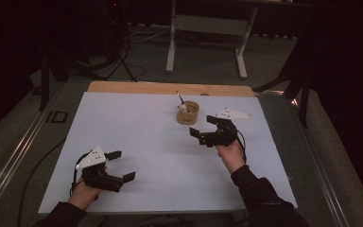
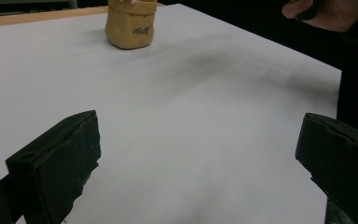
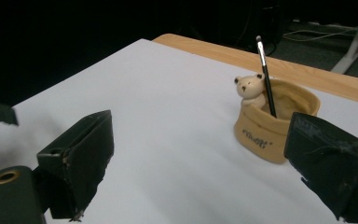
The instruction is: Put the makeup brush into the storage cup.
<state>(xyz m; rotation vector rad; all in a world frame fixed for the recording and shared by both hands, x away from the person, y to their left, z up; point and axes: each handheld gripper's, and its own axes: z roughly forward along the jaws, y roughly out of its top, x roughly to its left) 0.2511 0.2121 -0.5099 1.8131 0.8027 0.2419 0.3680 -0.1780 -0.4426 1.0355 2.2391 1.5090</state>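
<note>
Over on the left, the person's left gripper (image 1: 121, 165) sits low near the front edge of the white table top (image 1: 137, 132), held in the left hand (image 1: 86, 191). Its jaws are spread wide with nothing between them, and in the left gripper view it's just bare white surface in the gap. The grey plate on top of it catches the light.

Moving toward the middle-right, there's a little tan pouch-style holder (image 1: 188, 113) standing upright near the far edge, just short of the wooden strip (image 1: 170, 88) at the back of the table. It has a small bear figure (image 3: 250, 89) poking out of it and a thin dark brush (image 3: 265, 77) standing in it, leaning a bit.

Just beside that, on the right, the right gripper (image 1: 203, 125) is near the holder but not touching it. Jaws wide apart too, empty, with the holder showing just by one jaw in its own view.
</note>
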